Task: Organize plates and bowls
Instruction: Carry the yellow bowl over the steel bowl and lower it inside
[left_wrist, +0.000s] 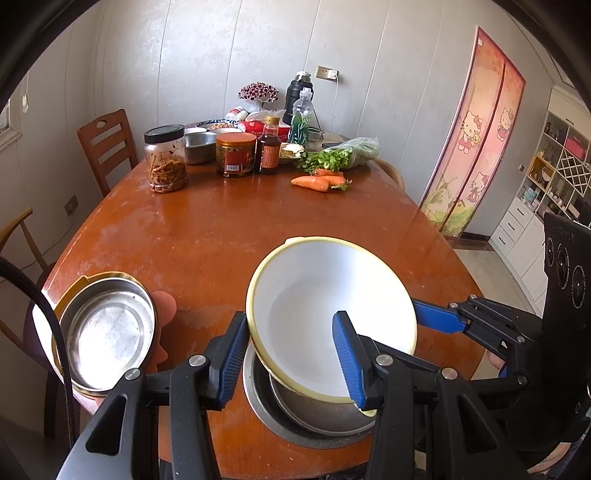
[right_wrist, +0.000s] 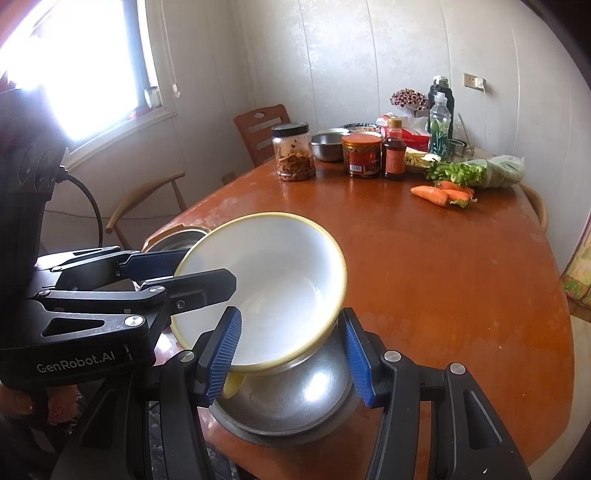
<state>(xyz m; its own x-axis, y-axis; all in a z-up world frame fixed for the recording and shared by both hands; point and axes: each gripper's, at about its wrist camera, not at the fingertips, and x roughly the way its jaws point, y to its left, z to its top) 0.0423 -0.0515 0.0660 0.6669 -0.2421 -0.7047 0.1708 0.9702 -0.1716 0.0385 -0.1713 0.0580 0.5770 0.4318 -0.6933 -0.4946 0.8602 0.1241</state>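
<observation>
Pale grey panelled walls (left_wrist: 229, 55) with vertical seams close the room behind a rounded, worn reddish-brown wooden desk (left_wrist: 207, 236), its finish scuffed pale in patches. A wooden slat-back chair (left_wrist: 107, 147) stands at the desk's far left edge, and a curved-arm chair (right_wrist: 147, 199) stands at the left edge nearer the camera. A bright window (right_wrist: 77, 70) on the left wall washes out in daylight above a white sill. A wall socket (left_wrist: 327, 73) with a white plug sits on the far wall. To the right hangs a pink cartoon-cat door curtain (left_wrist: 476, 140), beside white shelving and drawers (left_wrist: 543, 192) on a pale tiled floor (left_wrist: 495, 269).
</observation>
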